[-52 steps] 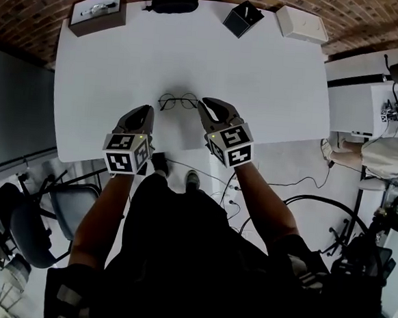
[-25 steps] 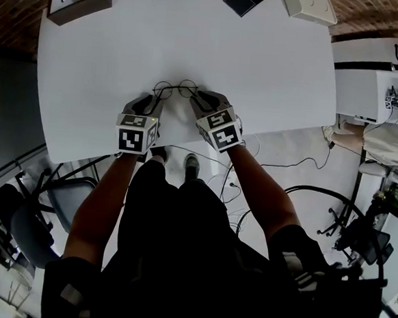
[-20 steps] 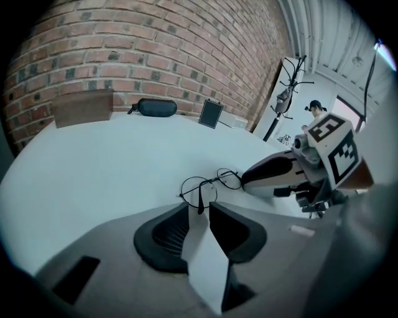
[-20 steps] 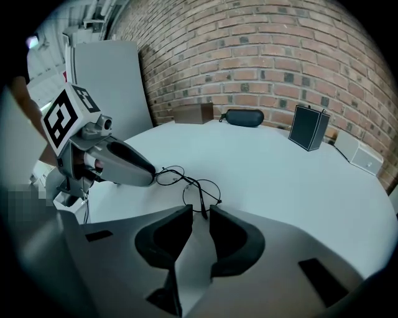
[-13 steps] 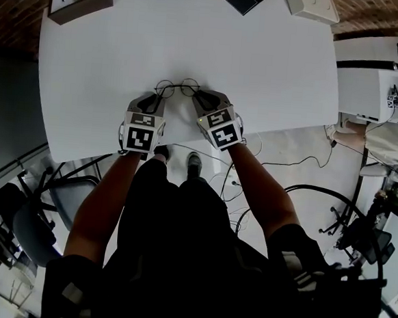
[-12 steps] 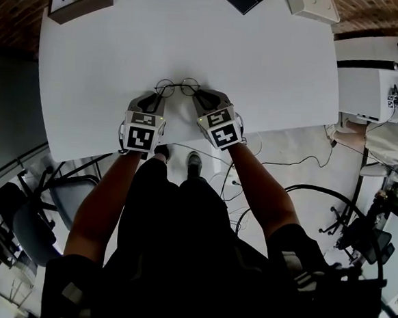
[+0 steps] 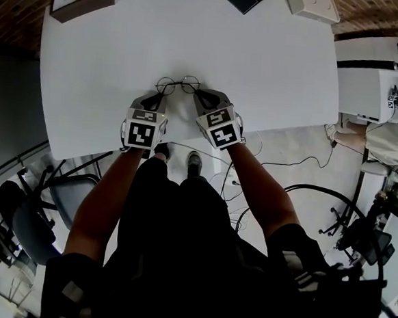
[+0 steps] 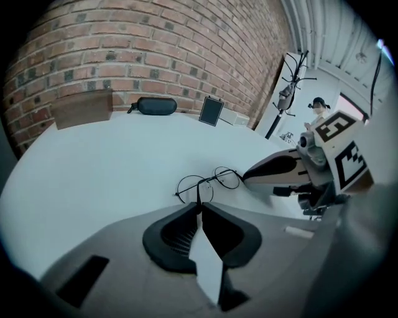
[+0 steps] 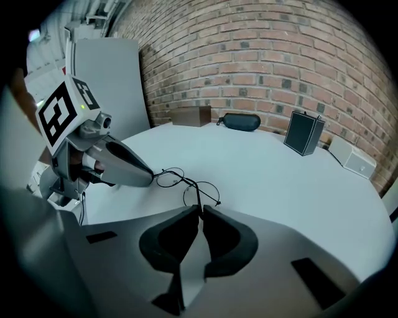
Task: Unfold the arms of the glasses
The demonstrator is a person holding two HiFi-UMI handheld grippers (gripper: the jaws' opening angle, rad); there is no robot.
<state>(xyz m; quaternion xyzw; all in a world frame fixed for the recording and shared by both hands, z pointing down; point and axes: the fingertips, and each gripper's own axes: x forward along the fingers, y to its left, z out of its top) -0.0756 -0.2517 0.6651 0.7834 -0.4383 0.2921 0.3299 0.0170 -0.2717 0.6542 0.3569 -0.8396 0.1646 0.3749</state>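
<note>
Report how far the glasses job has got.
Done: both grippers are at the glasses, which lie on the white table.
In hand: the left gripper and the right gripper have just been closing their jaws. Each now pinches a thin wire part of the glasses, apparently an arm.
Left: swinging both arms out. Neither looks opened yet; a wire lies across the lenses.

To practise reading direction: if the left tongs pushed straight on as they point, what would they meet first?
The glasses: the left tongs have just been closing and now pinch its thin arm at their tips. Just beyond, probably the white table.
</note>
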